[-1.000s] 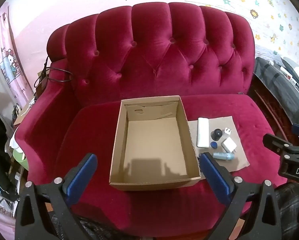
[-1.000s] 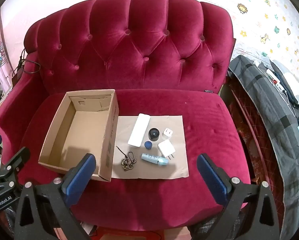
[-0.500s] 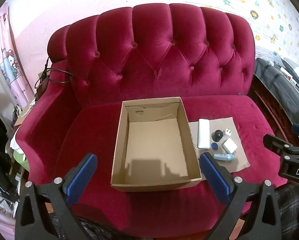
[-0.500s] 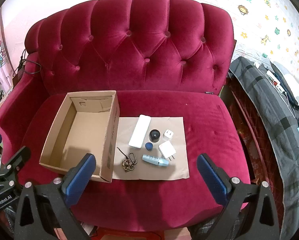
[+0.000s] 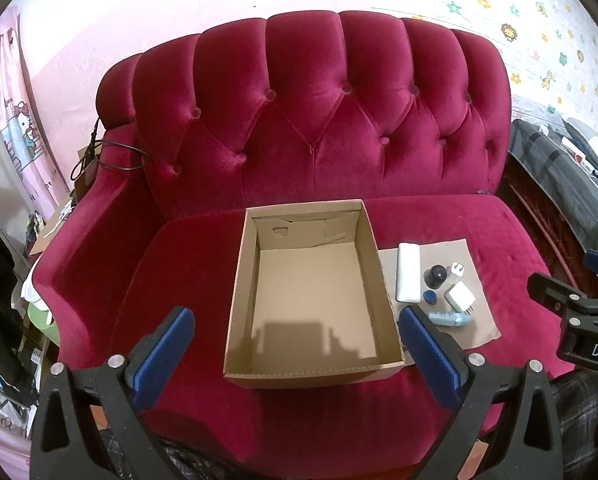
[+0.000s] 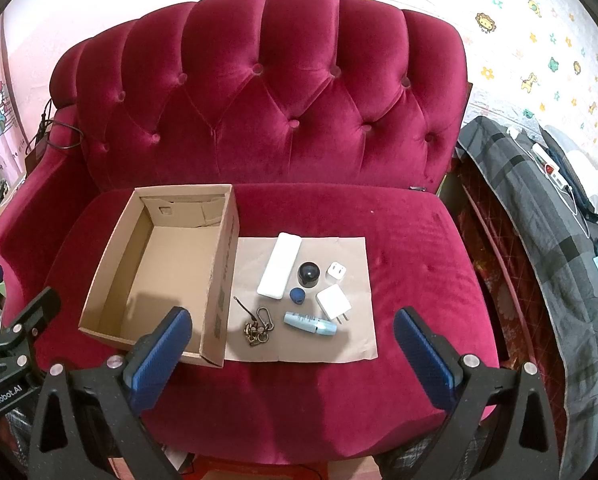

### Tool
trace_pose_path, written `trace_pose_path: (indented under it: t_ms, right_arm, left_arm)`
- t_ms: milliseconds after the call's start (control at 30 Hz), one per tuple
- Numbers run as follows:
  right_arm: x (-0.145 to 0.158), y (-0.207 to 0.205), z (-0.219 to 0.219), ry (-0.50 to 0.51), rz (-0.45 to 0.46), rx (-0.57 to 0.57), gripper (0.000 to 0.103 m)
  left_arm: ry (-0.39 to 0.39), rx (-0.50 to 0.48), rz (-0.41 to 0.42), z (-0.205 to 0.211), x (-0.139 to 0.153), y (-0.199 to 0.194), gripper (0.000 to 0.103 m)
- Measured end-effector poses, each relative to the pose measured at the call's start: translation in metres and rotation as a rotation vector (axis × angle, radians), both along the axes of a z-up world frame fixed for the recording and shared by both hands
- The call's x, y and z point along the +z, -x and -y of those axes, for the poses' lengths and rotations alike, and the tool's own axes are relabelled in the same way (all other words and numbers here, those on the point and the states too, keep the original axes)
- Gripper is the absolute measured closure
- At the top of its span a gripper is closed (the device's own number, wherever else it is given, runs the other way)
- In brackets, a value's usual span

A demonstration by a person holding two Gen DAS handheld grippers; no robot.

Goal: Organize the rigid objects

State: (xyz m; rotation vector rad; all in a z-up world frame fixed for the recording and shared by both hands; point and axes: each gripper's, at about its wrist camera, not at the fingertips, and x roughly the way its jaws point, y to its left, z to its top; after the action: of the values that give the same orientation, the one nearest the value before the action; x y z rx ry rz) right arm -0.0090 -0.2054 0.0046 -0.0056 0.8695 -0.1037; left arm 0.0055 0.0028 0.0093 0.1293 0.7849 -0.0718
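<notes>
An empty cardboard box (image 5: 243,280) (image 6: 111,264) sits on the red sofa seat. Right of it lies a brown paper sheet (image 6: 355,264) (image 5: 479,320) with a white power bank (image 6: 279,266) (image 5: 407,272), a black round cap (image 6: 309,273), a small blue piece (image 6: 297,294), a small white plug (image 6: 337,271), a white charger (image 6: 333,301) (image 5: 459,298), a light blue tube (image 6: 310,322) and a metal keychain (image 6: 257,326). My left gripper (image 5: 297,344) is open, held before the box. My right gripper (image 6: 293,344) is open, held before the paper sheet.
The red tufted sofa (image 6: 267,100) fills both views. A grey plaid blanket (image 6: 547,240) with cables and a power strip lies to the right. A black cable (image 5: 111,152) hangs over the left armrest. A pink curtain (image 5: 15,128) is at far left.
Both views have shifted slightly: the sofa and box sit a little lower in the frames. The objects themselves have not moved, and both grippers stay open.
</notes>
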Motion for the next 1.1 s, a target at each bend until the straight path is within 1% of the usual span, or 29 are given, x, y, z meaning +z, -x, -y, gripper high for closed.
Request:
trace_pose_path:
  t_ms: [1100]
  right_arm:
    - [-0.0003, -0.0023, 0.0025, -0.005, -0.003, -0.003, 0.0]
  left_arm:
    - [0.011, 0.004, 0.007, -0.0022, -0.0001, -0.003, 0.0]
